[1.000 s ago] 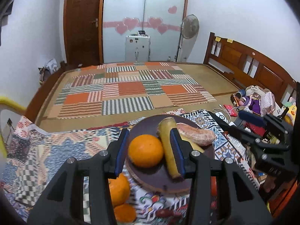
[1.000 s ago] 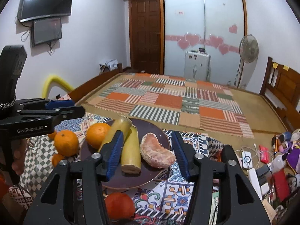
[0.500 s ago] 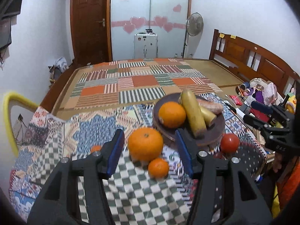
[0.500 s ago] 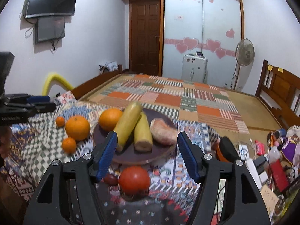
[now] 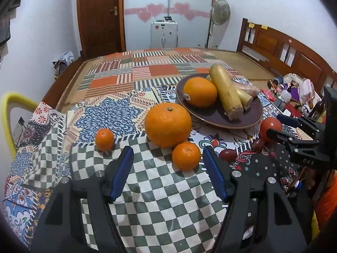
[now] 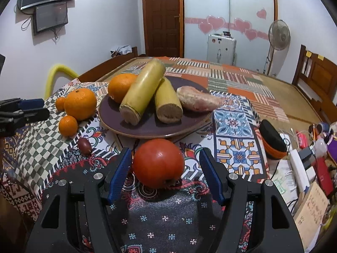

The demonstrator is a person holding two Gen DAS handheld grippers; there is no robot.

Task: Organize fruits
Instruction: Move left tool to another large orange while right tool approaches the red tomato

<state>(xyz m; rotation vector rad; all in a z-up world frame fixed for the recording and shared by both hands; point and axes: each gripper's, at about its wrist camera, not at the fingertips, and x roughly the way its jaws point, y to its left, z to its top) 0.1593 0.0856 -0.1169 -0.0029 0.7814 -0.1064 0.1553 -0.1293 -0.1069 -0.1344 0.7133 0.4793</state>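
A dark round plate [image 5: 248, 120] [image 6: 151, 129] on the patterned cloth holds an orange [image 5: 200, 91] [image 6: 120, 87], two yellow banana pieces [image 5: 226, 93] [image 6: 145, 89] and a peeled citrus segment [image 6: 198, 102]. A big orange [image 5: 168, 124] [image 6: 80, 103] and two small oranges [image 5: 186, 155] [image 5: 104, 139] lie on the cloth before the plate. My left gripper [image 5: 168, 168] is open, just short of the nearer small orange. My right gripper [image 6: 165, 170] is open with a red tomato [image 6: 159, 162] [image 5: 270, 126] between its fingers, apart from both.
Two small dark red fruits [image 5: 228, 155] [image 6: 84, 145] lie near the tomato. A black and orange case [image 6: 272, 140], cables and clutter crowd the right side. A yellow chair back [image 5: 12, 105] stands at the left. A bed with a patchwork mat [image 5: 160, 69] lies behind.
Both grippers have pulled back from the plate. The left now faces the loose oranges; the right has drawn back and lowered so the tomato sits between its fingers.
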